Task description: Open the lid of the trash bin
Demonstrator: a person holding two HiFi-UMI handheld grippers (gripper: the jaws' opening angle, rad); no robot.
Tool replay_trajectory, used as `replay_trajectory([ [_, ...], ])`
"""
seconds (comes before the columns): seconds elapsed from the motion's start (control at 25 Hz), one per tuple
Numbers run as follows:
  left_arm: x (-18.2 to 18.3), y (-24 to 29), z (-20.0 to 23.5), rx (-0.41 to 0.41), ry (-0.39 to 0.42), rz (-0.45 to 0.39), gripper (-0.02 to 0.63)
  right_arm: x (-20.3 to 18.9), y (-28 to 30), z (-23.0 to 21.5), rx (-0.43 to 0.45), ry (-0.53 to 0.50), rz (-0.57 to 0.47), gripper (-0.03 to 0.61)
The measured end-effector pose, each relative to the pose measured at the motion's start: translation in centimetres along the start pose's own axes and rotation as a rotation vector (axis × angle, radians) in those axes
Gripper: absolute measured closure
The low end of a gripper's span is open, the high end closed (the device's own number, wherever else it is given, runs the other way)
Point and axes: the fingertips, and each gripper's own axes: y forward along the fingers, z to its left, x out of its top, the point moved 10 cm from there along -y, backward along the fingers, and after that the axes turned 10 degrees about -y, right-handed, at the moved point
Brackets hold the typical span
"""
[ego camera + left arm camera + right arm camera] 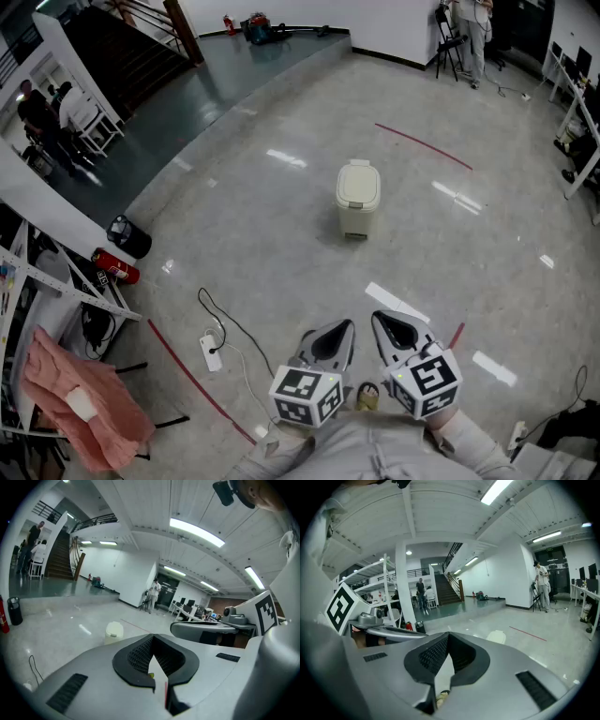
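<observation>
Floor (281,234): lying grey and glossy, carrying the trash bin.
Trash bin (358,198): standing upright mid-floor, lid down, well apart from both grippers.
Left gripper (339,334): hovering near the person, jaws pressing together, gripping nothing.
Right gripper (384,324): hovering just beside it, jaws likewise meeting, empty.

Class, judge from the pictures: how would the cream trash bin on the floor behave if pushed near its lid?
The trash bin looks like small moulded plastic, so it is probably light. It stands free on a glossy floor, so it would likely slide. It seems taller than wide, so a push high on its closed lid might tip it.
</observation>
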Motion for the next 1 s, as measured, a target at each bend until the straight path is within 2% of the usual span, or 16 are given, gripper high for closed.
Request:
replay_trajectory([
  [0.2,-2.1,-1.5,-3.3,-0.014,0.035,0.006,0.611,-1.5,-3.9,1.4,0.013,-0.021,0.009,0.574],
  [0.48,-2.4,-2.2,-4.4,0.009,0.025,-0.018,0.611,-2.4,-6.0,1.1,0.005,-0.016,0.009,0.574],
  [0.72,-1.6,-1.2,-3.3,0.037,0.011,-0.018,0.611,-2.6,-5.1,0.4,0.023,0.013,-0.006,0.574],
  [1.0,0.8,2.4,0.0,0.029,0.016,0.004,0.611,-1.8,-0.7,-2.0,0.020,0.022,0.022,0.574],
])
